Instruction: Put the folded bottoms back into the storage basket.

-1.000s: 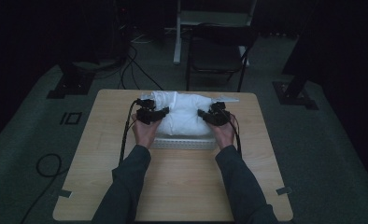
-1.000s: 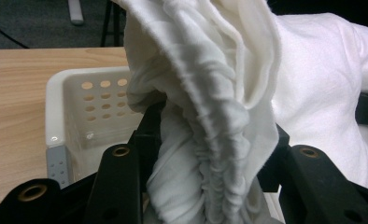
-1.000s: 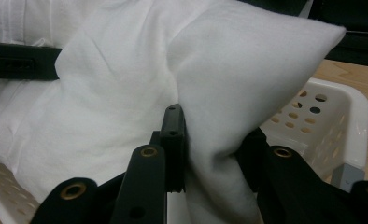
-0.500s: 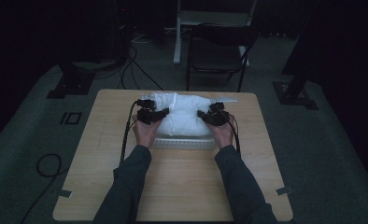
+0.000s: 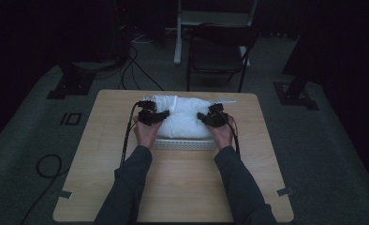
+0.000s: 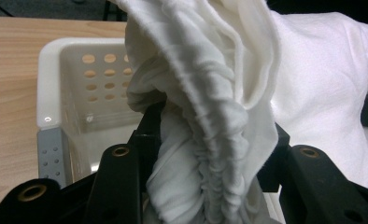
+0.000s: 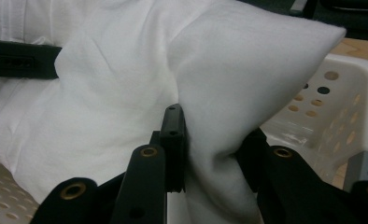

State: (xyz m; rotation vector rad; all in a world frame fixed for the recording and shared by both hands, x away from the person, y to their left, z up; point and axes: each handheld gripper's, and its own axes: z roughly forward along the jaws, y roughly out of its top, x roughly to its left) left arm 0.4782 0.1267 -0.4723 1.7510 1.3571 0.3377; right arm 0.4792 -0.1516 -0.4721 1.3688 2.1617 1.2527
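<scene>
A white cloth (image 5: 185,117) lies bunched in a white perforated basket (image 5: 185,144) at the far middle of the wooden table (image 5: 173,187). My left gripper (image 5: 152,116) is shut on the cloth's left end; in the left gripper view the cloth (image 6: 205,116) is gathered in folds between the jaws, above the basket (image 6: 51,84). My right gripper (image 5: 214,117) is shut on the cloth's right end; in the right gripper view a fold of cloth (image 7: 219,93) is pinched between the jaws, over the basket (image 7: 336,107). The other gripper (image 7: 23,59) shows far off at the left.
A dark chair (image 5: 217,51) stands just beyond the table's far edge. Cables (image 5: 47,164) trail on the floor at the left, and stand bases (image 5: 75,79) sit on the floor at both sides. The near half of the table is bare wood.
</scene>
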